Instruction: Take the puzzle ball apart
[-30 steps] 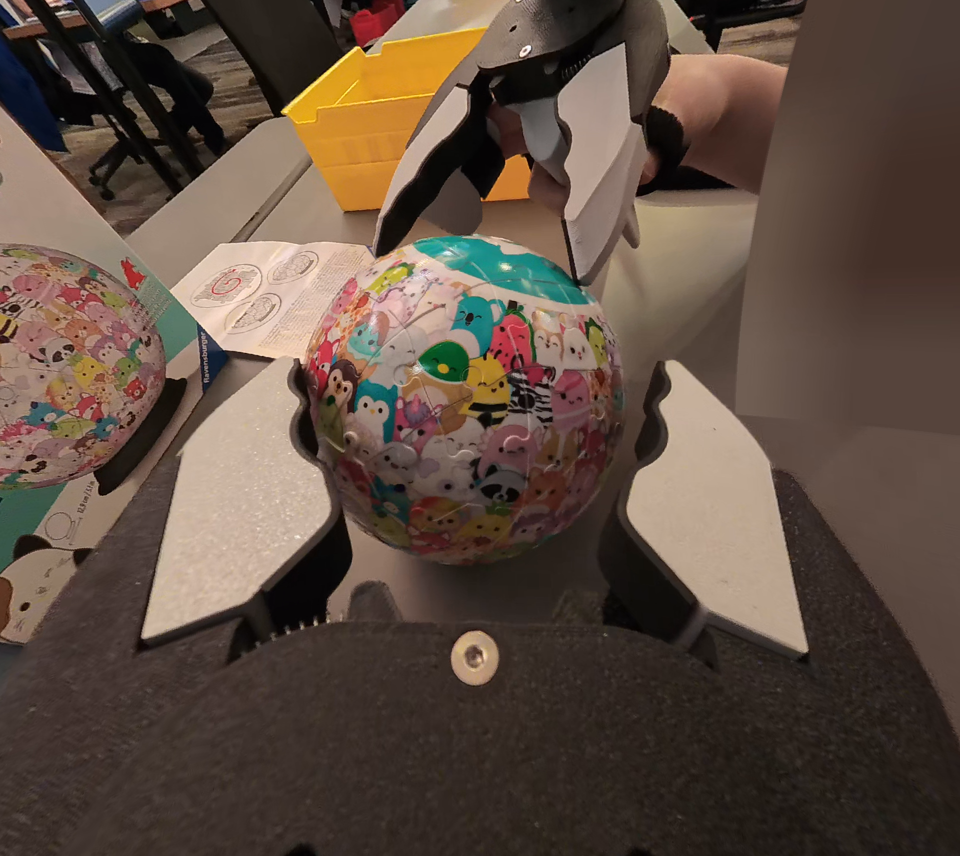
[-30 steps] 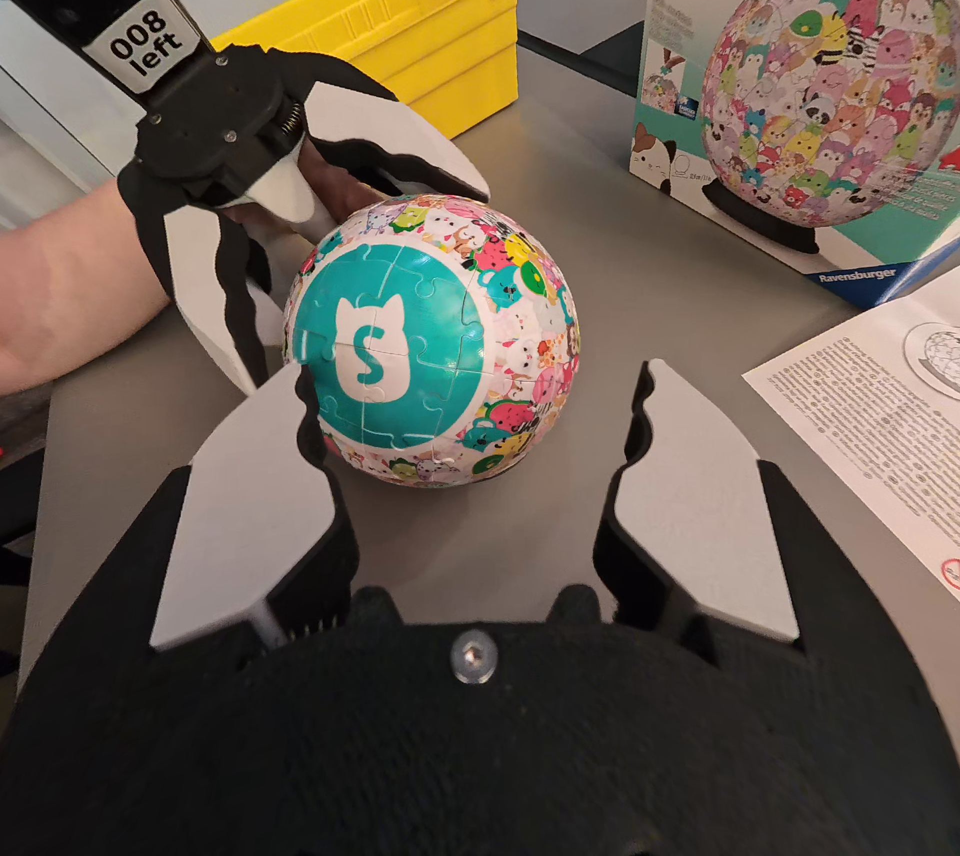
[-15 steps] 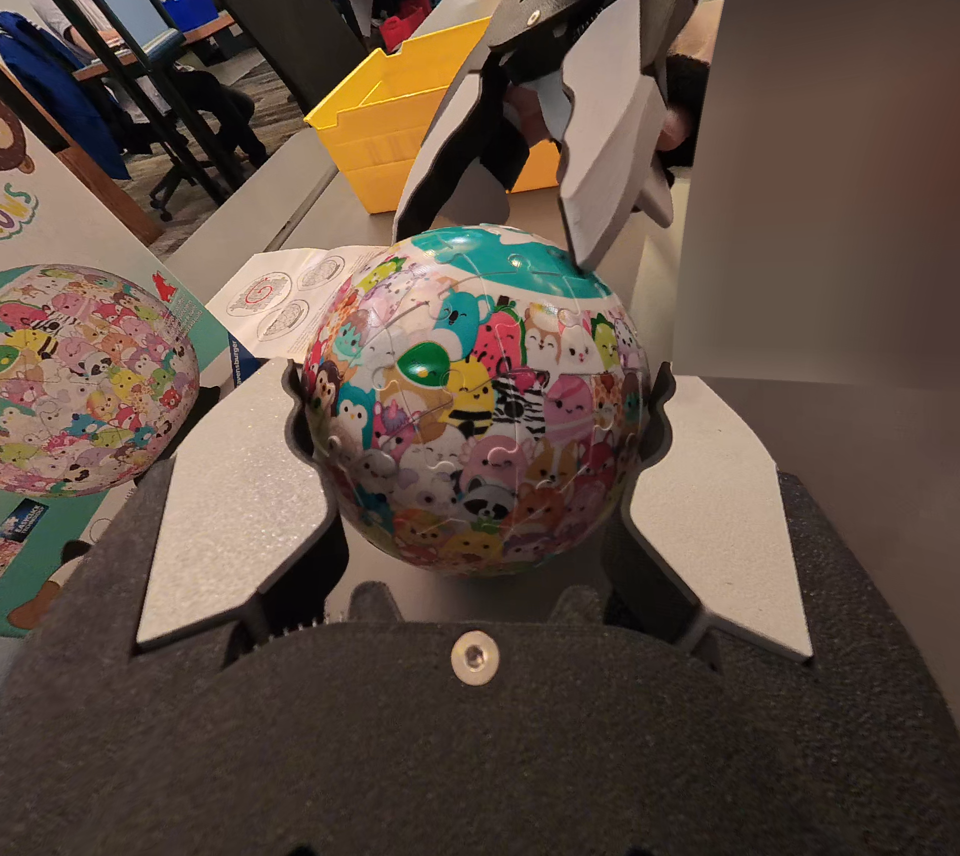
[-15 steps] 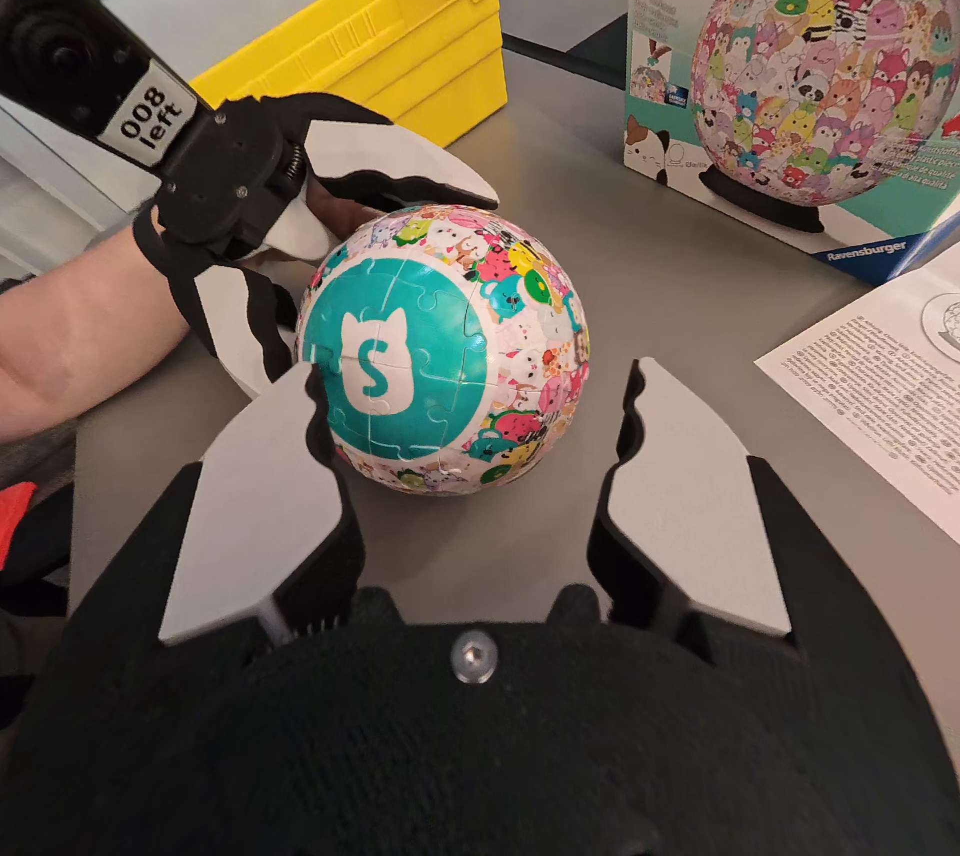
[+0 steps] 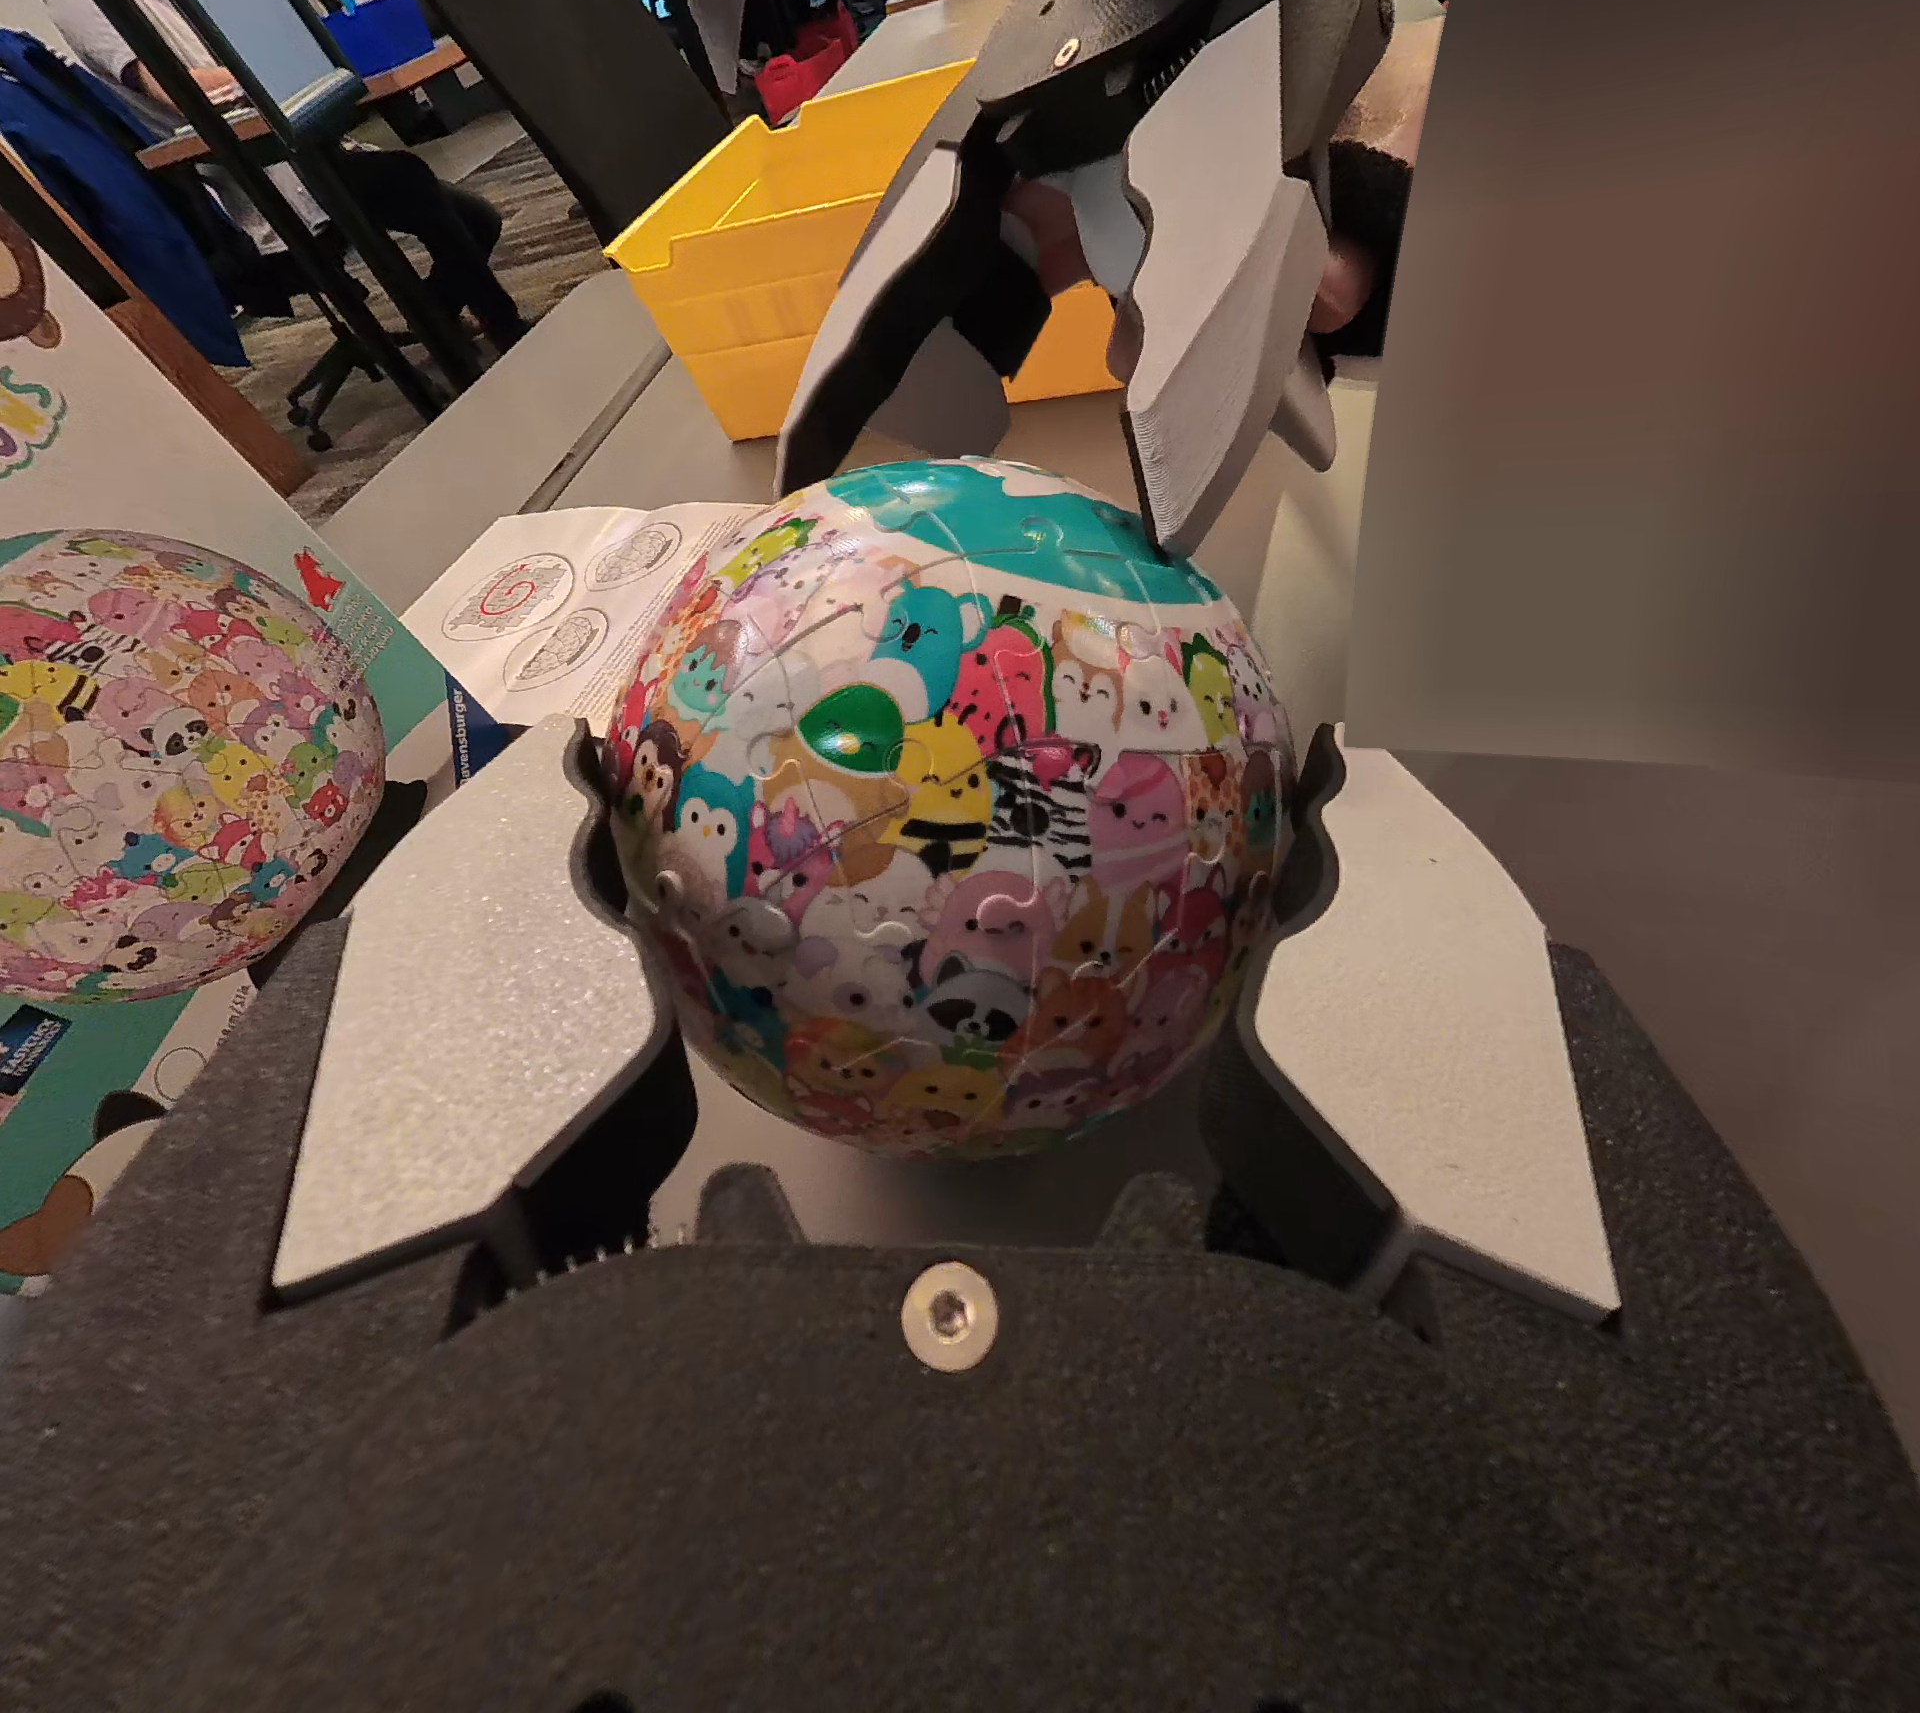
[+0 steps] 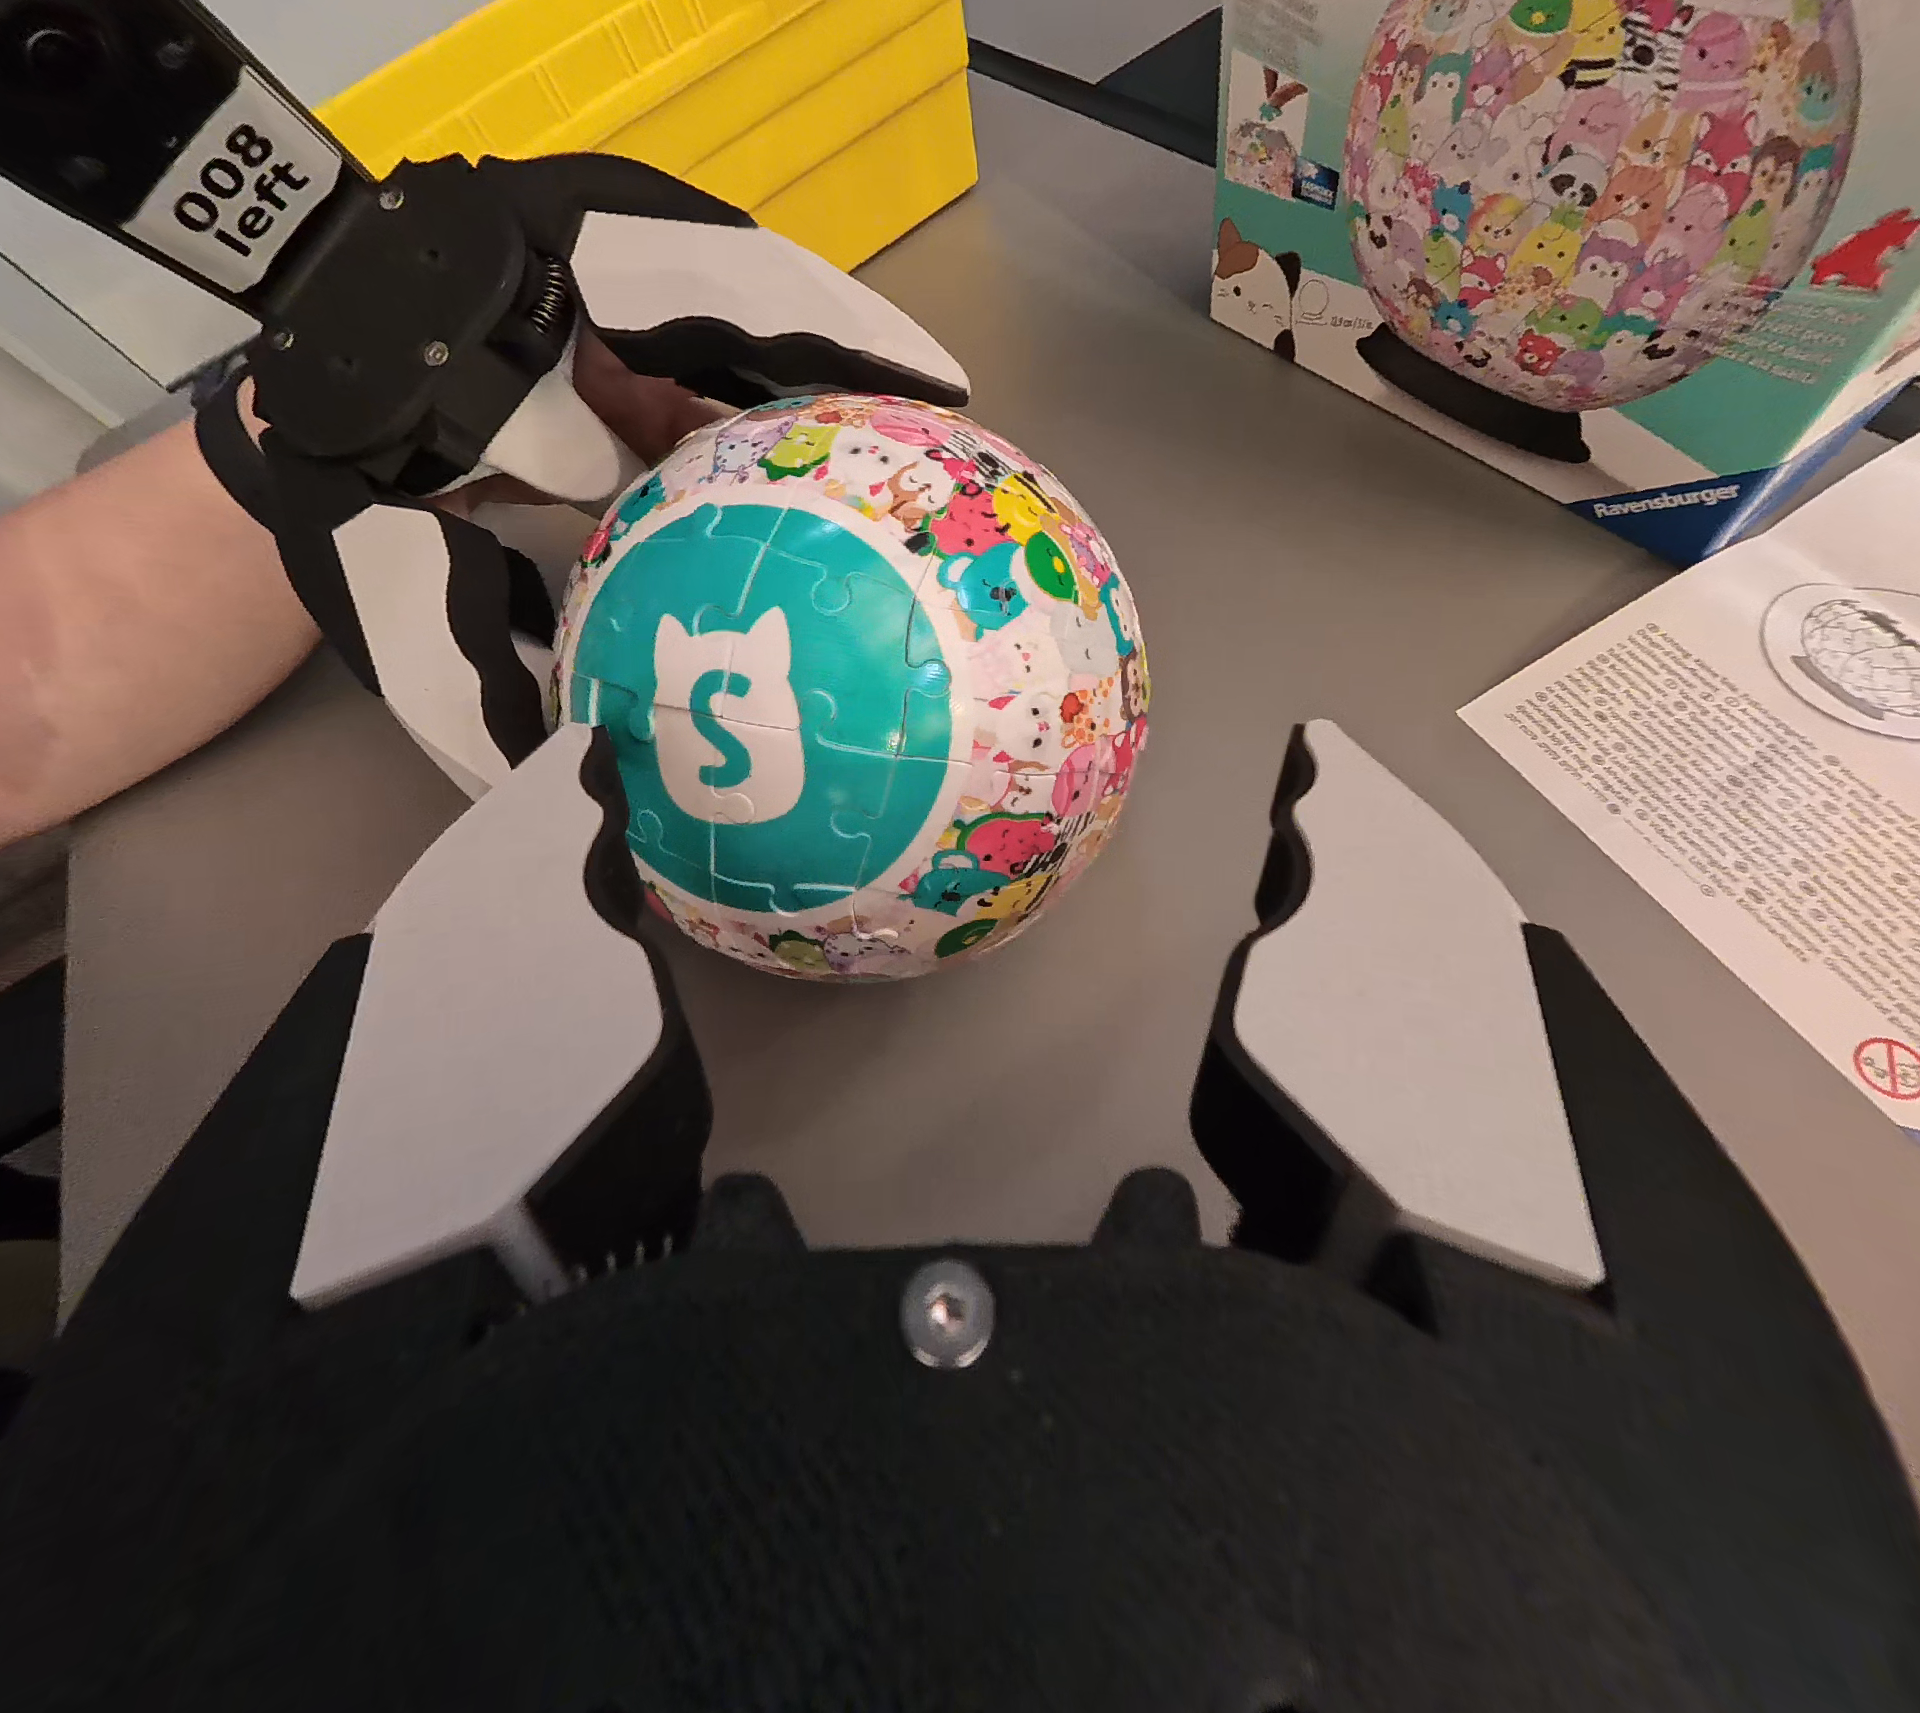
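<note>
Progress so far: basically nil, judging by the pics. Puzzle ball (image 5: 945, 842) sits whole on the grey table (image 6: 1299, 541), no pcs off, none lying loose nearby. Left gripper (image 5: 948, 816) brackets the ball at its widest, jaws spread to ball width w/ both inner edges touching or all but touching the sides; looks like a steadying hold, though can't tell how firm. Right gripper (image 6: 940, 816) comes in from above/opposite, jaws spread wide; one tip rests on or right at the teal cap (image 6: 764, 707), the other hangs clear beside the ball. Likely next: dig a tip into a seam at the cap & pop the first pc. Whole disassembly still left. Yellow bin (image 6: 727, 63), puzzle box (image 6: 1558, 136) & instruction sheet (image 6: 1714, 759) stand well apart from the ball.
</note>
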`<state>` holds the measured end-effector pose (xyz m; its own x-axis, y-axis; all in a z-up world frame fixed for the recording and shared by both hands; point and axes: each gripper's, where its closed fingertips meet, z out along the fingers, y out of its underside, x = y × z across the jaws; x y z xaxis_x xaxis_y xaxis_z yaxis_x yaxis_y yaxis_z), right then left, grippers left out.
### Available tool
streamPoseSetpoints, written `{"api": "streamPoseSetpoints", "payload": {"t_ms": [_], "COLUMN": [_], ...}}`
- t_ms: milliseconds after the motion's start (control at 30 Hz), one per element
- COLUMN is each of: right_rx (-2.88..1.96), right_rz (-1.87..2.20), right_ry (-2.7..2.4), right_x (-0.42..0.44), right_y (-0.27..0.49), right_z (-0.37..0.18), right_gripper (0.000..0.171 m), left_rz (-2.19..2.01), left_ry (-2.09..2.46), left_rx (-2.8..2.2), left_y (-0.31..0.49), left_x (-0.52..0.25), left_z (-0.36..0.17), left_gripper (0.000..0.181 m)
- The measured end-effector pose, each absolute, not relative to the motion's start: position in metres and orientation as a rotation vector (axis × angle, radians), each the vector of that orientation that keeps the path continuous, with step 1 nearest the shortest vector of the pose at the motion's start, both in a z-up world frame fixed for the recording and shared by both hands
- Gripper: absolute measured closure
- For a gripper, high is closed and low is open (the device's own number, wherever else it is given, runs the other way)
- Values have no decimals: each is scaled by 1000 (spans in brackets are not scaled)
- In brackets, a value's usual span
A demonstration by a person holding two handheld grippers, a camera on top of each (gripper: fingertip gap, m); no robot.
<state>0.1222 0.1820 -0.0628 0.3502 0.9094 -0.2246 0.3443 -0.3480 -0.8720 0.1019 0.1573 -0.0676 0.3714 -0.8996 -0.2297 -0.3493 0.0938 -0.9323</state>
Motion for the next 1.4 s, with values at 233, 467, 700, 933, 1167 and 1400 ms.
{"api": "streamPoseSetpoints", "payload": {"t_ms": [233, 467, 700, 933, 1167, 1400], "right_rx": [-1870, -1885, -1877, -1963, -1856, -1902], "right_rz": [911, 908, 898, 370, 369, 441], "right_ry": [-1097, -1092, -1087, -1253, -1138, -1126], "right_x": [122, 122, 123, 138, 153, 156], "right_y": [184, 184, 186, 203, 213, 215], "right_z": [-62, -64, -63, -109, -68, -75], "right_gripper": [51, 49, 51, 68, 72, 69], "left_rz": [-617, -600, -589, -573, -513, -532], "left_ry": [1161, 1157, 1153, 1232, 1230, 1232], "left_rx": [-1488, -1493, -1499, -1482, -1495, -1509], "left_y": [159, 160, 162, 149, 157, 157], "left_x": [103, 103, 103, 114, 108, 106], "left_z": [-66, -67, -67, -59, -65, -69], "left_gripper": [57, 56, 56, 47, 45, 45]}}
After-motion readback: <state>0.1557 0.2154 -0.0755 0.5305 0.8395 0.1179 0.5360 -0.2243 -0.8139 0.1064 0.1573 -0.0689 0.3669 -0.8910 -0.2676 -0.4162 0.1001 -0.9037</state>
